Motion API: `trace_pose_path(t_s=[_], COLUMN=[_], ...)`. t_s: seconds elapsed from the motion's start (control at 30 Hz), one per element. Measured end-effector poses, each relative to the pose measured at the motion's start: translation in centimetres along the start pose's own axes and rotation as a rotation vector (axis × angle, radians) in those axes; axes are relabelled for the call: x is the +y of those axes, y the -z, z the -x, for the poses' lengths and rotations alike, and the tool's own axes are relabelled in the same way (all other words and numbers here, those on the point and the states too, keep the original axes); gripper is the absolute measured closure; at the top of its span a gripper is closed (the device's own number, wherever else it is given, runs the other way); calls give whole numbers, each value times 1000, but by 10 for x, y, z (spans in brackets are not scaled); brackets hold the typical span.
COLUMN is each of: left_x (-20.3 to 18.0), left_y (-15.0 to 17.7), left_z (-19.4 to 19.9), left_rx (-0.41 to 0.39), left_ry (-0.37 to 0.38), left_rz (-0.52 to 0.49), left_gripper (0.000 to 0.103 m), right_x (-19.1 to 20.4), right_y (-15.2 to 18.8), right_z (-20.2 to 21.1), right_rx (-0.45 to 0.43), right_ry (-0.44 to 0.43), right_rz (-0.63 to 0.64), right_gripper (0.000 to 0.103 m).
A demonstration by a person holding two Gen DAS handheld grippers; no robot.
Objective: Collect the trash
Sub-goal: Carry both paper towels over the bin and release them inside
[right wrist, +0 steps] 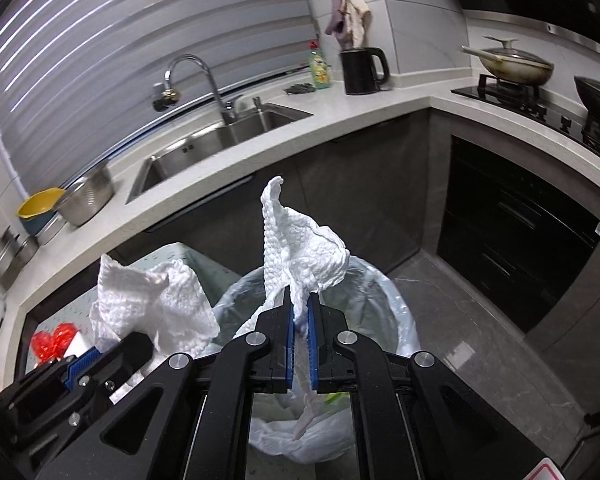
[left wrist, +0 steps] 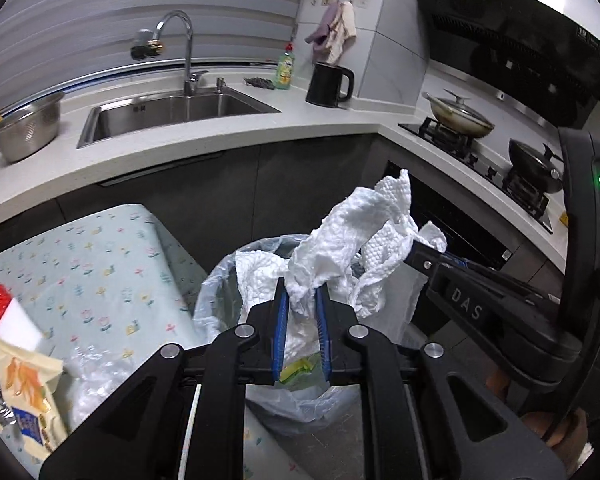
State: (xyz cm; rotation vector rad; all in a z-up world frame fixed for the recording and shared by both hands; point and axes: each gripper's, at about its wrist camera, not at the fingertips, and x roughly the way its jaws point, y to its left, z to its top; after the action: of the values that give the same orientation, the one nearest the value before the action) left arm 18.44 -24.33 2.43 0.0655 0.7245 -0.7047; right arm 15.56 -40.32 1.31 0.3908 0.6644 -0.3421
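Hovering over the lined bin [right wrist: 396, 312], both grippers' fingers clamp crumpled paper towels: left [left wrist: 302, 300]; right [right wrist: 300, 312].

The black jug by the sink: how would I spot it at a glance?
Start at the steel sink set in the white countertop and follow the counter right, past the green dish soap bottle. The black jug stands upright near the wall corner; it alone there is matte black with a big loop handle.

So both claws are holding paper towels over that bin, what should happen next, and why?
Probably open both and let go: the left gripper and right gripper each pinch a crumpled paper towel right above the lined trash bin.
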Motion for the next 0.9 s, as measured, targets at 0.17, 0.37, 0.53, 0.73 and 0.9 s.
trace_pose_path(t_s=[0.17,0.37,0.53,0.73,0.9], left_x=[-8,-7,-1,6,11], left_y=[-1,-3,-3,-7,-8], left_z=[-19,-24,-14,1,20], left_rx=[-3,-28,-71,-95,-127], left_ry=[-20,-47,-68,-76,-85], left_rz=[-31,-19,-3,15,26], left_gripper=[87,47,28,23,21], right_x=[-6,0,3,16,29], right_y=[-6,-9,-12,-14,-19], right_z=[-19,-26,-20,-3,17], right_rx=[25,26,-7,-42,-82], right_ry=[-4,-22,-31,-36,-51], right_rz=[-9,6,-10,10,27], right_gripper=[95,91,68,59,53])
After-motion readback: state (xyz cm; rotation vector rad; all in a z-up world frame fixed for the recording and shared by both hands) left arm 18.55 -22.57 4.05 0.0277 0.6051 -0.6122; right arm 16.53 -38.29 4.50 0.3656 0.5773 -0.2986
